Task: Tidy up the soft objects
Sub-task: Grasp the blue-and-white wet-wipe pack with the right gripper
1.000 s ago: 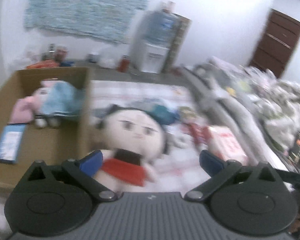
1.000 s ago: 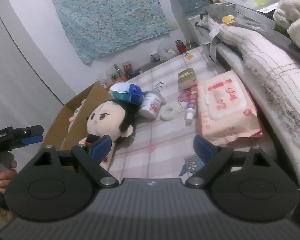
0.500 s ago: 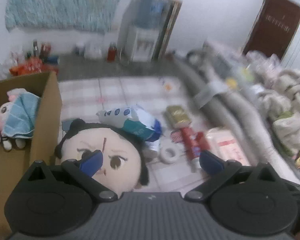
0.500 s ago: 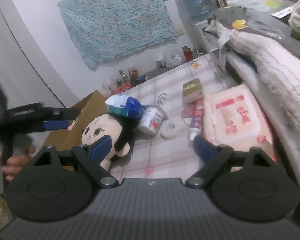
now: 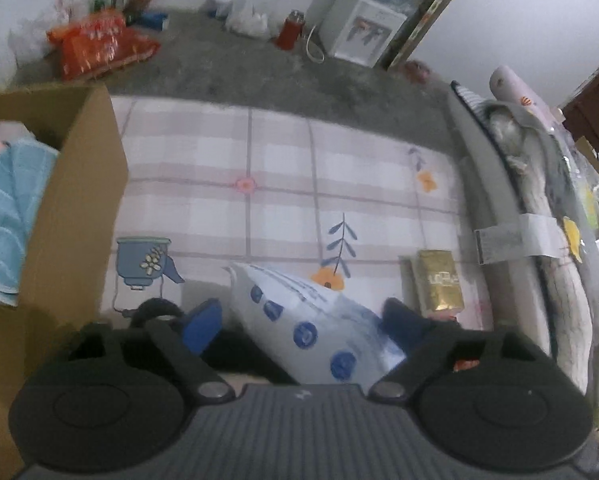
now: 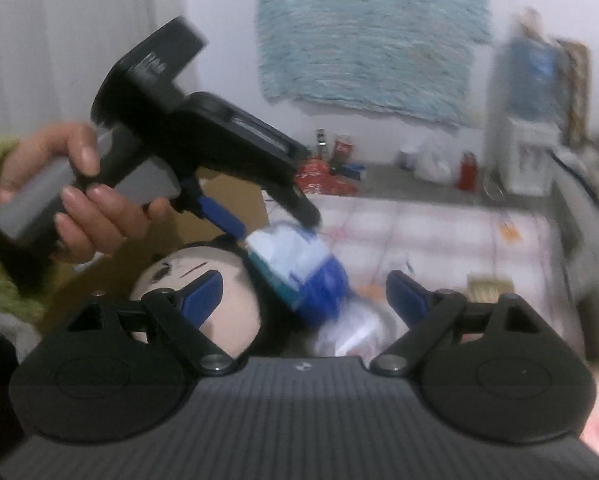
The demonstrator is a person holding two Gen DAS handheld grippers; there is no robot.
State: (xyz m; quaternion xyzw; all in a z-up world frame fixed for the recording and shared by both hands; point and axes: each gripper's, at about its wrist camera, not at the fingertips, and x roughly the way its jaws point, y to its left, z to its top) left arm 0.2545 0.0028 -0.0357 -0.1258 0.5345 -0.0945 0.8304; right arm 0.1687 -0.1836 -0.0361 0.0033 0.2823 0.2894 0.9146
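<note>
Beside the cardboard box (image 5: 79, 200), a white-and-blue soft packet (image 5: 311, 320) lies against the doll's head (image 6: 203, 276) on the checked mat. The left claw (image 5: 303, 320), closing, straddles the packet; next comes a firm pinch and lift. The right claw (image 6: 303, 296) hangs wide, empty.

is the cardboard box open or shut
Open: the cardboard box has no lid over it, and a blue towel shows inside.
</note>
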